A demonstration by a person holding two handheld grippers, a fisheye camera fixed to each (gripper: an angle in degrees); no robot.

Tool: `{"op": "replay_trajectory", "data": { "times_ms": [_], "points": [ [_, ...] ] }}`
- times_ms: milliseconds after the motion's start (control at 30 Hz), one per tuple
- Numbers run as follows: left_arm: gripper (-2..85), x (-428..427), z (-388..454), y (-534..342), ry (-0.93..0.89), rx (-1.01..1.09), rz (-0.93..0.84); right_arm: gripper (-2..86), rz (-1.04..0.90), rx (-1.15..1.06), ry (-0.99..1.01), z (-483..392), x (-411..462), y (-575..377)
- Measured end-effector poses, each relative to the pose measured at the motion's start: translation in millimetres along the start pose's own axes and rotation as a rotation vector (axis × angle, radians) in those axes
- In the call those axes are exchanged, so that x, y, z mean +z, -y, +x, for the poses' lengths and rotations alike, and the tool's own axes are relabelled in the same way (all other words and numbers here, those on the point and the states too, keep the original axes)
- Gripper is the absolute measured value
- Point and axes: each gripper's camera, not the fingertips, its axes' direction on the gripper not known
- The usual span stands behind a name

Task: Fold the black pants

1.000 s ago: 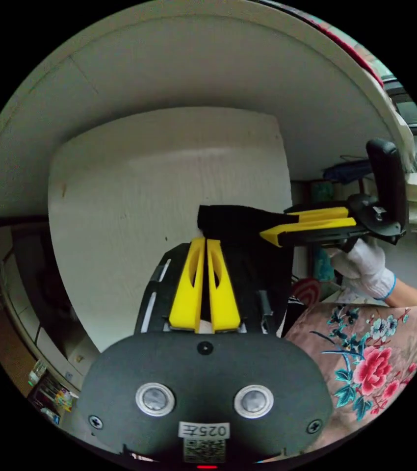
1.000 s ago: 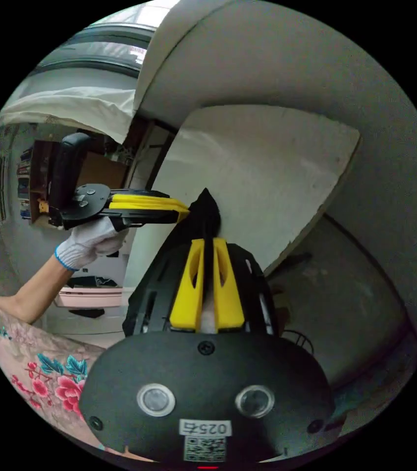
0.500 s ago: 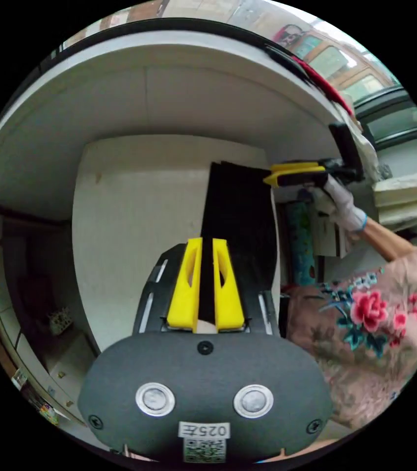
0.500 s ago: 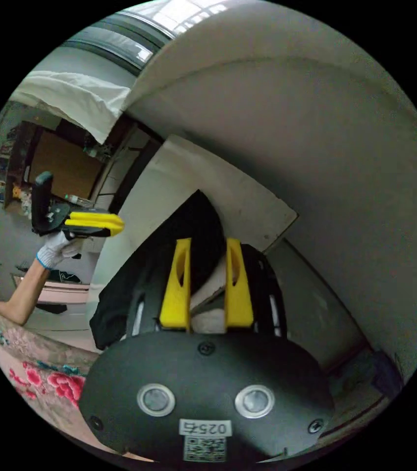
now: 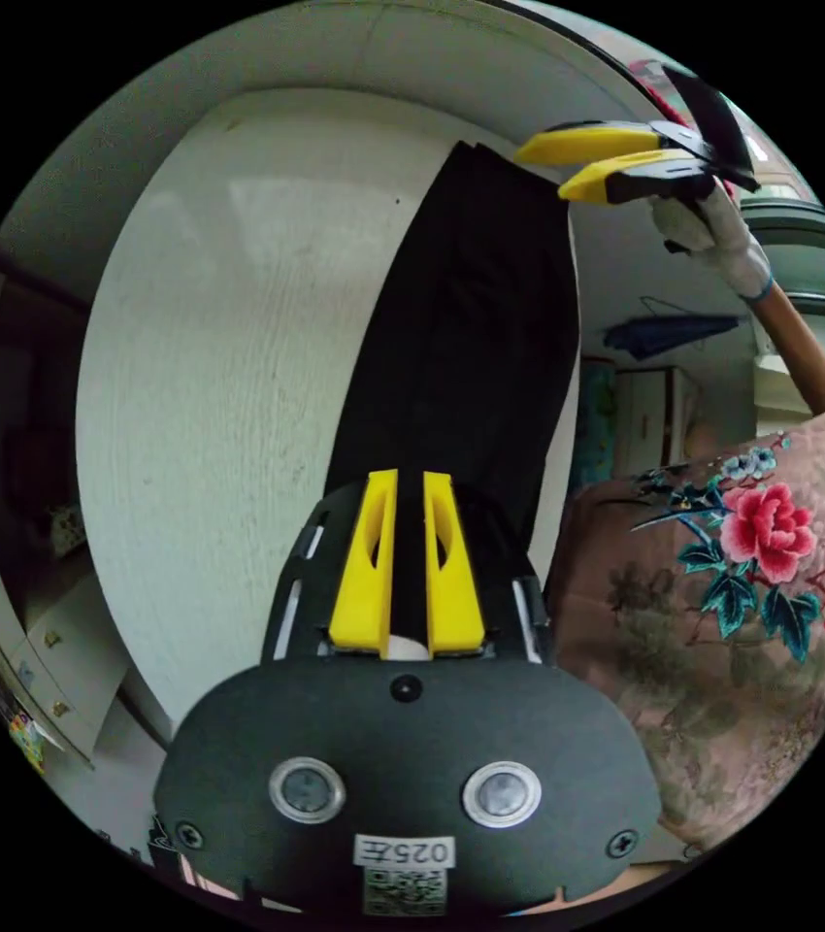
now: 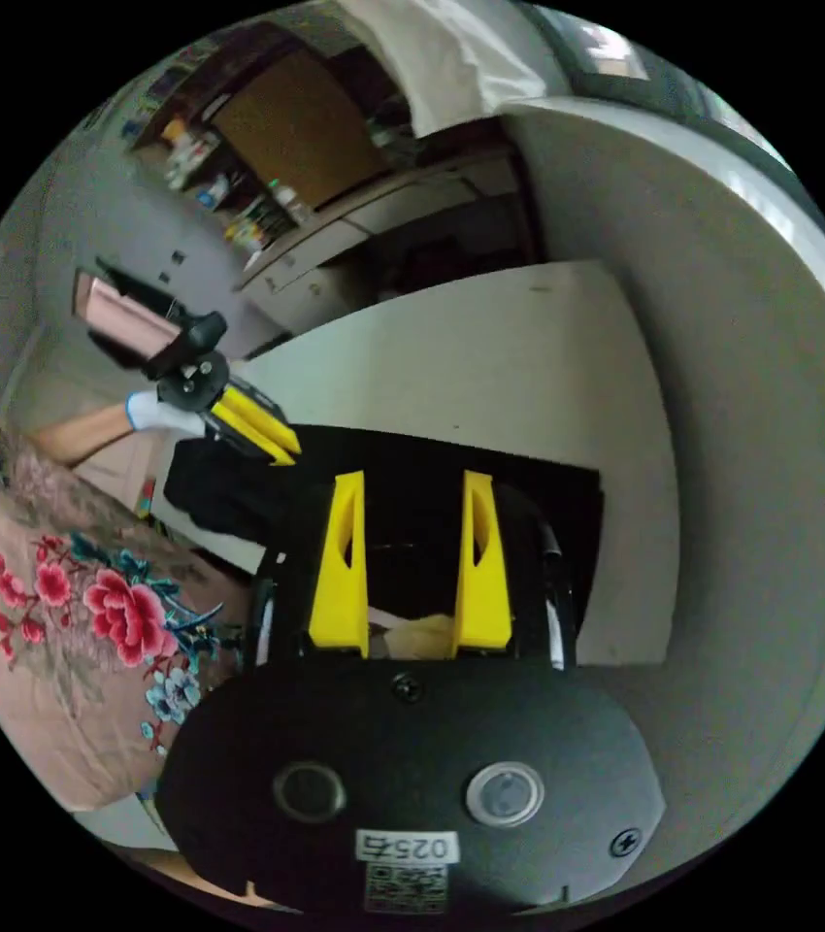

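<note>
The left gripper (image 5: pixel 409 485) with its yellow jaws pinches one end of the long black fabric pants (image 5: pixel 476 330), which lie stretched across the white wooden tabletop (image 5: pixel 209 369). Past the far end, the right gripper (image 5: pixel 558 167) hangs with jaws parted, gripping nothing.

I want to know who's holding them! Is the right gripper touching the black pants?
Apart. The left gripper view shows the right gripper open, off the black pants.
</note>
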Motion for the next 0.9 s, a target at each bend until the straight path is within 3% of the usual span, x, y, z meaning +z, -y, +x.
{"op": "replay_trajectory", "data": {
  "times_ms": [133, 333, 467, 600, 900],
  "points": [
    [5.6, -10, 3, -2, -0.013, 0.024, -0.005, 14.2, -0.206, -0.282, 0.022, -39, 61, 41],
    [5.6, -16, 9, 1, 0.016, 0.013, -0.028, 11.8, -0.452, -0.51, -0.1, -56, 136, 45],
    [5.9, -28, 11, 2, 0.04, -0.019, -0.011, 9.5, -0.471, -0.529, -0.122, -52, 152, 41],
    [5.1, -39, 12, 3, 0.053, -0.053, 0.011, 0.6, -0.504, -0.55, -0.143, -41, 165, 39],
    [3.7, -67, 21, 13, 0.046, -0.044, 0.007, -0.9, -0.452, -0.585, -0.154, -32, 156, 40]
  ]
}}
